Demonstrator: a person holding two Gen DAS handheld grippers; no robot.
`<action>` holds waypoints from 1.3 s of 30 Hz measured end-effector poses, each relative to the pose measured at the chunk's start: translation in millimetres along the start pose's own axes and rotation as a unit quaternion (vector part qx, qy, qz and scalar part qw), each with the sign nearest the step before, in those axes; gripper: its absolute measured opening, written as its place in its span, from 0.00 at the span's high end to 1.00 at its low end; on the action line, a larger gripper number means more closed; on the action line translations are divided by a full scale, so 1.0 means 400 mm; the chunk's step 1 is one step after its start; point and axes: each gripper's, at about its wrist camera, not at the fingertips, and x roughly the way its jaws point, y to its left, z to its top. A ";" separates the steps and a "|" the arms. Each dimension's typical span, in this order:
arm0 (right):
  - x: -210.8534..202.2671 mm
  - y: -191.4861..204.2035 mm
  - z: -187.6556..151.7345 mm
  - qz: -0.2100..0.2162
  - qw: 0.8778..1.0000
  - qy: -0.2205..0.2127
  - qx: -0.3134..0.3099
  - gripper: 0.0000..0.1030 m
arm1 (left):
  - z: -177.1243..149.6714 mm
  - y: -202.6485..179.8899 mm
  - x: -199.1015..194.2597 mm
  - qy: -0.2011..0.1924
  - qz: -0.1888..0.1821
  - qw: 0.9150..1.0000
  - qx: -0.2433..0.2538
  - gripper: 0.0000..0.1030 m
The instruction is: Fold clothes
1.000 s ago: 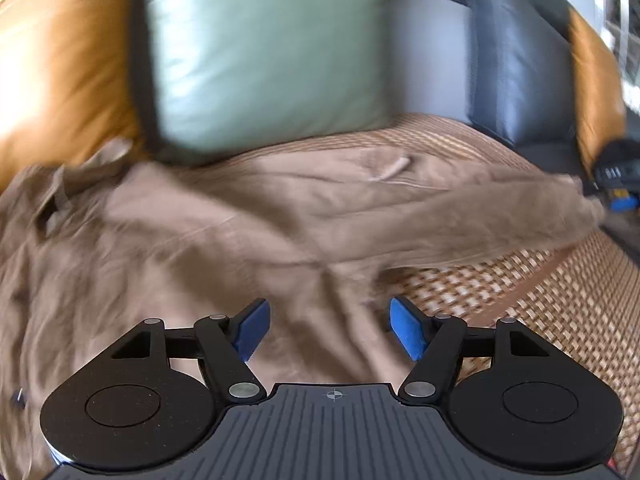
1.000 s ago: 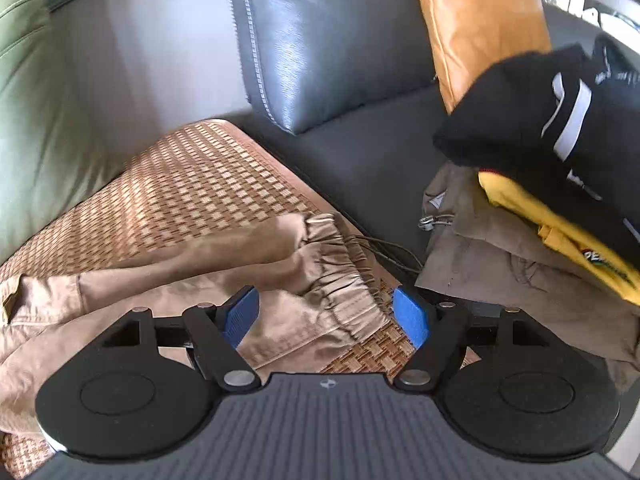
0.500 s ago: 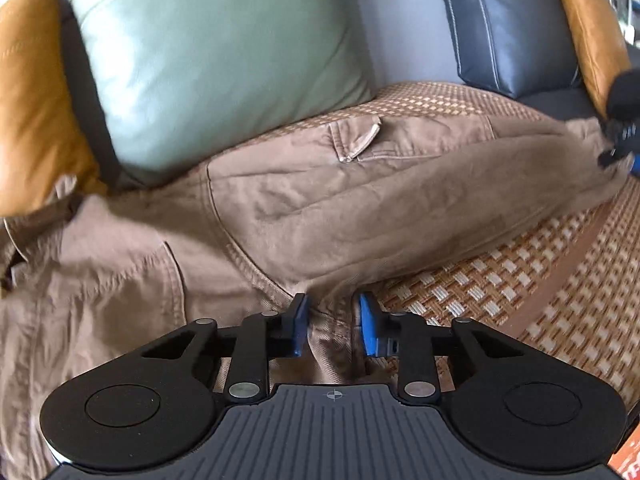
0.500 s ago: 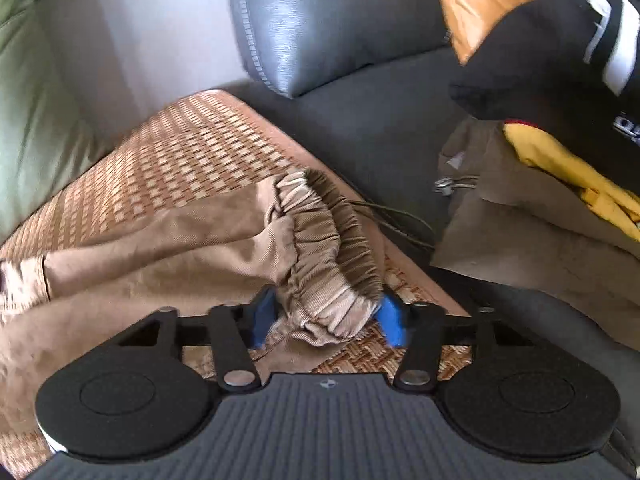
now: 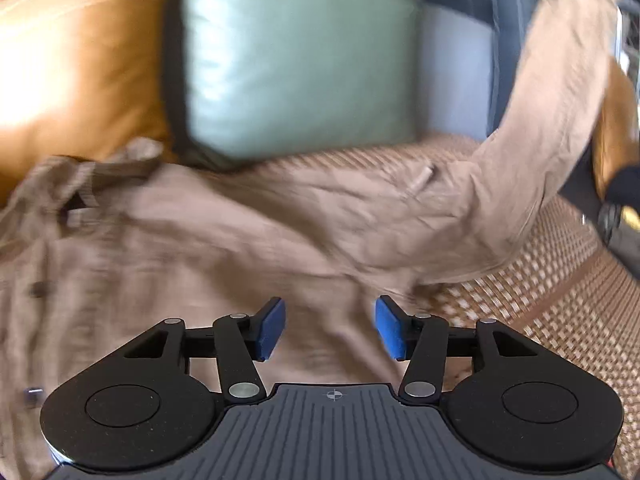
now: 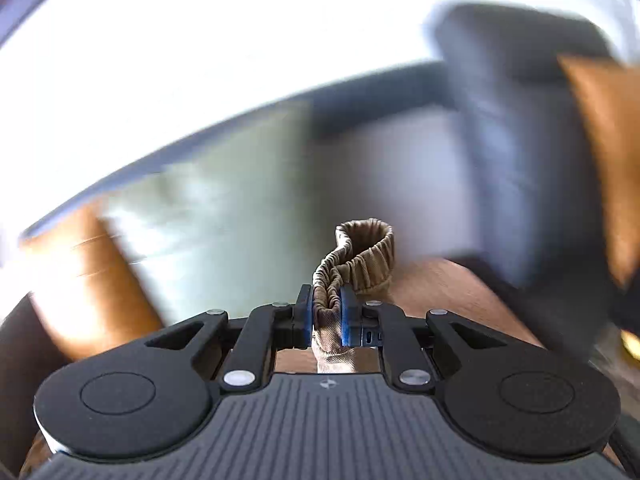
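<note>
Left wrist view, read from the left edge across: orange cushion [image 5: 76, 68], then green cushion [image 5: 300, 56] against the sofa back, dark cushion [image 5: 508, 56] further right. Tan trousers [image 5: 200, 248] lie spread over the woven mat [image 5: 560, 312] on the sofa seat, waistband end bunched at far left, body crumpled across the middle. One trouser leg [image 5: 552, 112] rises steeply from the mat toward the upper right corner, pulled taut. Picture is motion-blurred; fine detail of the fabric not readable.

Left tool [image 5: 330, 330]: jaws have just been opening and stand apart over the trousers. Cloth passes beneath the gap; the blue pads do not press on it. Nothing gripped.

Right wrist view, also heavily blurred: orange and green cushions smear across the left and centre, dark cushion and a second orange one at right. Right tool [image 6: 326, 316]: jaws have just been closing and are clamped on the elastic cuff [image 6: 360, 252] of the trouser leg; gathered hem curls up above the pads, fabric hangs below.

Progress, as a judgement: early. No fold is laid yet; garment is unsmoothed and wrinkled. Cuff is secured and raised, which reads as the start of carrying the leg over toward the waistband. Left to do: lay that leg across, flatten, make the remaining folds. A dark pile [image 5: 624, 200] at the right edge looks like other clothes, state unclear.
</note>
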 end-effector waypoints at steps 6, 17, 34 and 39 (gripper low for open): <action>0.054 0.545 -0.038 0.118 0.982 0.031 -0.147 0.86 | -0.052 0.246 -0.188 -0.049 0.033 0.996 -0.065 0.29; 0.360 1.093 -0.437 0.207 0.918 0.201 -0.272 0.74 | -0.229 0.580 -0.322 -0.030 0.120 0.980 -0.159 0.29; 0.402 0.378 -0.366 0.068 0.965 0.232 -0.101 0.32 | -0.142 0.735 -0.249 -0.022 0.219 0.951 -0.215 0.24; 0.448 0.233 -0.488 0.029 0.961 0.258 -0.096 0.32 | -0.093 0.769 -0.189 -0.003 0.221 0.956 -0.191 0.19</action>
